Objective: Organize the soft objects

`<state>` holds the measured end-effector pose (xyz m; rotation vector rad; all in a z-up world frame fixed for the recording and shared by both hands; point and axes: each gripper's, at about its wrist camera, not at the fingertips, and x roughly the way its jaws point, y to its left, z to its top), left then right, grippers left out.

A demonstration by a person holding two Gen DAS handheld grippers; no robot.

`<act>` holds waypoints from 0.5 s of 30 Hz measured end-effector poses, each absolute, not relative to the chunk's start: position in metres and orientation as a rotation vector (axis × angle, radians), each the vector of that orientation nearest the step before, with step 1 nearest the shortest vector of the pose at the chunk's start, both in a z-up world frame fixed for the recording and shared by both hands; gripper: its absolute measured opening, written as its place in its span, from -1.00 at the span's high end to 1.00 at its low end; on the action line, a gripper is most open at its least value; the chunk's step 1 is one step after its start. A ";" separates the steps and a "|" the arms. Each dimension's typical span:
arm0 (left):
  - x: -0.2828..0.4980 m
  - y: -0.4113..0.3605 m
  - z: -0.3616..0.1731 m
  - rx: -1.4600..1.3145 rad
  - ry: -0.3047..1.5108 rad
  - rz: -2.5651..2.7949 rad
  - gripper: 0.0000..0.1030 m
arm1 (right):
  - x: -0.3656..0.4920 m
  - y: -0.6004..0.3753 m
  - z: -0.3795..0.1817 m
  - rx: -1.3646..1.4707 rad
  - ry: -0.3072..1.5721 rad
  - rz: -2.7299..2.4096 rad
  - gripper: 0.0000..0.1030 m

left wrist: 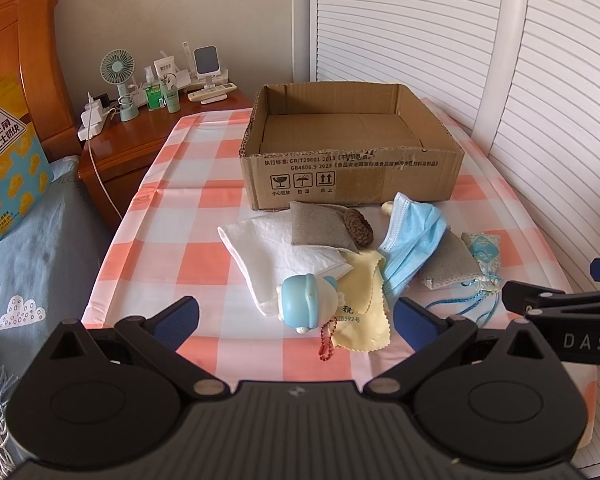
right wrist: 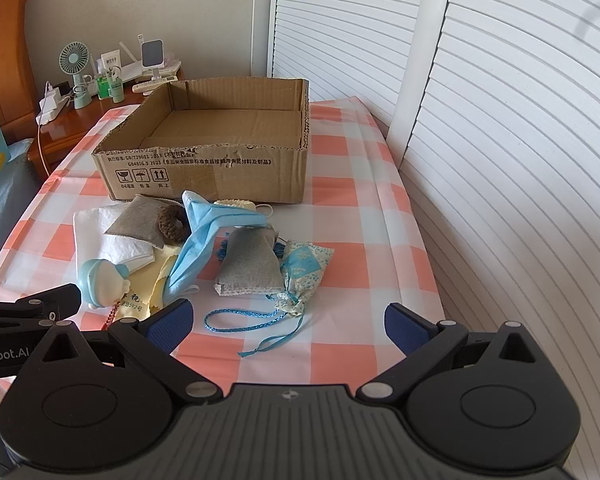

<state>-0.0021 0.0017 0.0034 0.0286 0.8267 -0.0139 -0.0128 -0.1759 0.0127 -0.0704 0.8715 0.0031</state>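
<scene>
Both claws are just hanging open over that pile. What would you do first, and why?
Probably lower the left gripper onto the blue toy. It lies nearest, right between the open fingers, atop the white cloth. The box behind the pile looks empty, so nothing is sorted yet.

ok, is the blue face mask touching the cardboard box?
Apart. In the left wrist view, a strip of checked tablecloth shows between the face mask and the front wall of the cardboard box.

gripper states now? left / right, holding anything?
Left gripper: open, holding nothing, above the blue-capped toy.
Right gripper: open, holding nothing, near the blue cord.
</scene>
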 end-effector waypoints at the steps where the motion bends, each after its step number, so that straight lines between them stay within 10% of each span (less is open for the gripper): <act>1: -0.002 0.002 0.004 0.028 0.827 -0.014 -0.99 | -0.013 -0.176 0.013 -0.071 0.871 0.003 -1.00; 15: -0.003 0.000 0.004 0.033 0.827 -0.015 -0.99 | -0.014 -0.175 0.013 -0.078 0.857 -0.004 -1.00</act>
